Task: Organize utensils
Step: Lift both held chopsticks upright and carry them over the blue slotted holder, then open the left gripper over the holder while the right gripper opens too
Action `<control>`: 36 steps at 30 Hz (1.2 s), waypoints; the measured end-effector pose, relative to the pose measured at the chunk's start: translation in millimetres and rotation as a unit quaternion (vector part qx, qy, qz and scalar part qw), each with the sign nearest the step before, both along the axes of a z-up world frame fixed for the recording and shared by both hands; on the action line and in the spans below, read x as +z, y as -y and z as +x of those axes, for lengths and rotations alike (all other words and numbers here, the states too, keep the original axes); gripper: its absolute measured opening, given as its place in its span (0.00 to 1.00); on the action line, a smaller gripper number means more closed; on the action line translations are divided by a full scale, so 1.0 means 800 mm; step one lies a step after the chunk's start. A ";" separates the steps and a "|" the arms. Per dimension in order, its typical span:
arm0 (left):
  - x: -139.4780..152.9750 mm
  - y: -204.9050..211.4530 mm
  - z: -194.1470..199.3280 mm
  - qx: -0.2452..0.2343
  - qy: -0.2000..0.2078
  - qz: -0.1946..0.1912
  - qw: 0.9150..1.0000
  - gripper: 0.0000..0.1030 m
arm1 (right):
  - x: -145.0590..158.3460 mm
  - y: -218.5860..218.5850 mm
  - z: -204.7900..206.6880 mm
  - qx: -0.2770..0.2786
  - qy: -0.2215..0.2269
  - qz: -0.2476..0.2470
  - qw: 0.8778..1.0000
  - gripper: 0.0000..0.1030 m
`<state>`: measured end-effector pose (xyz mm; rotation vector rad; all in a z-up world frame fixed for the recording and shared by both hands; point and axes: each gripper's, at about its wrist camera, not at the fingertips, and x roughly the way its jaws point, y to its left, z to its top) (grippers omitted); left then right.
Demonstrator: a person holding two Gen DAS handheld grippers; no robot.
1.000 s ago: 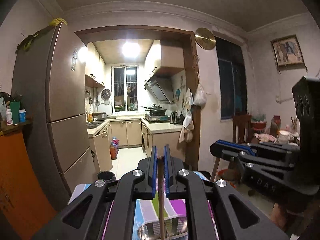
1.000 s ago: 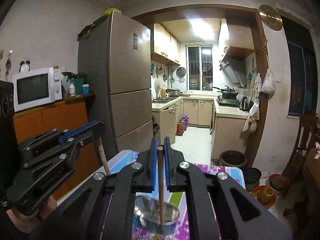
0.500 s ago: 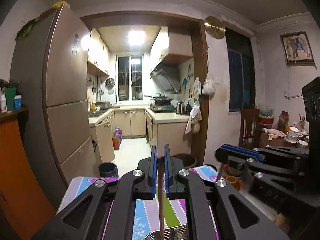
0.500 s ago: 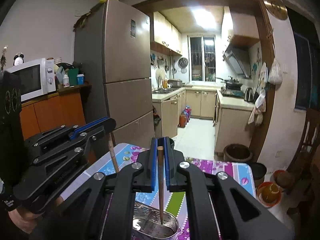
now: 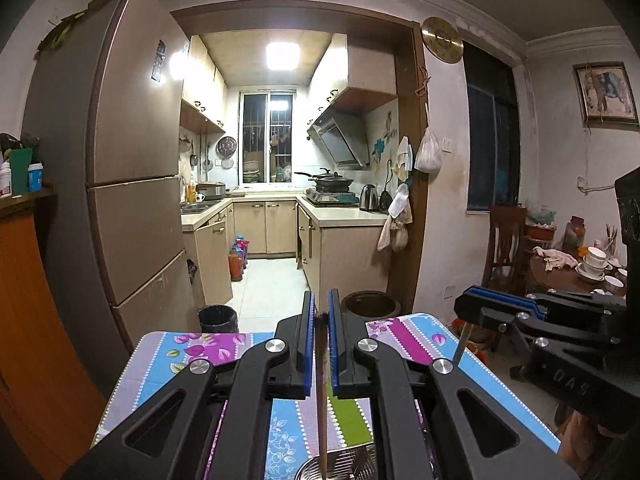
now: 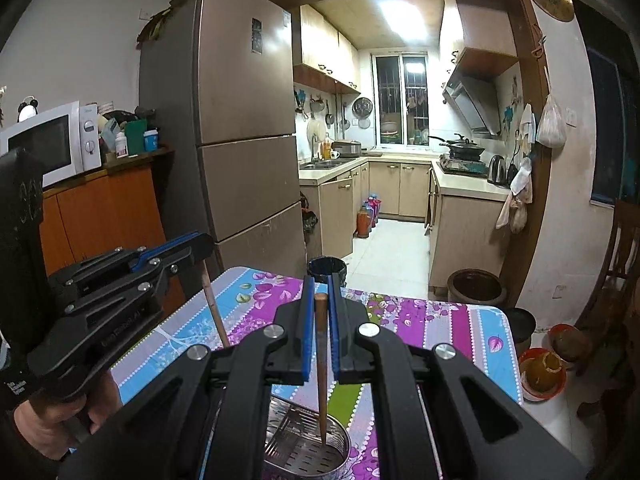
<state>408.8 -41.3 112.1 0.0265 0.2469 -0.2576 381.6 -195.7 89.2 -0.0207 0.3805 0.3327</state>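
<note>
Between right claw (image 6: 320,312) pads: chopstick (image 6: 321,364), tip in holder (image 6: 308,456).

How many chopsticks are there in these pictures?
2. One chopstick is pinched in the right gripper, its tip down in the metal holder. The other chopstick hangs from the left gripper. More may lie hidden in the holder.

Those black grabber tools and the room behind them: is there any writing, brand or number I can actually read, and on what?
"DAS": raised letters on the side of the right gripper, seen from the left wrist view; more letters may follow, hidden.
White lettering on the side of the left gripper: too blurred to read.
Sticker on the fridge door: too small to read.
Microwave panel and the bottles beside it: no legible marks.
</note>
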 end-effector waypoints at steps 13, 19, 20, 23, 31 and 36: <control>-0.016 0.007 0.008 0.004 -0.009 0.005 1.000 0.22 | -0.008 0.008 0.009 -0.010 -0.007 0.006 1.000 0.14; -0.020 0.004 0.004 0.014 -0.006 0.003 1.000 0.35 | -0.009 0.013 0.005 -0.016 -0.002 0.012 1.000 0.38; -0.020 0.003 0.003 0.016 -0.007 0.003 1.000 0.36 | -0.009 0.014 0.004 -0.017 -0.002 0.013 1.000 0.38; -0.021 0.000 -0.003 0.017 -0.007 0.001 1.000 0.36 | -0.009 0.016 -0.002 -0.019 0.000 0.016 1.000 0.40; -0.018 -0.003 -0.030 0.019 -0.001 0.001 1.000 0.41 | -0.001 0.018 -0.030 -0.023 0.014 0.012 1.000 0.48; -0.016 -0.007 -0.056 0.019 0.006 -0.001 1.000 0.51 | 0.009 0.018 -0.054 -0.023 0.028 0.011 0.999 0.57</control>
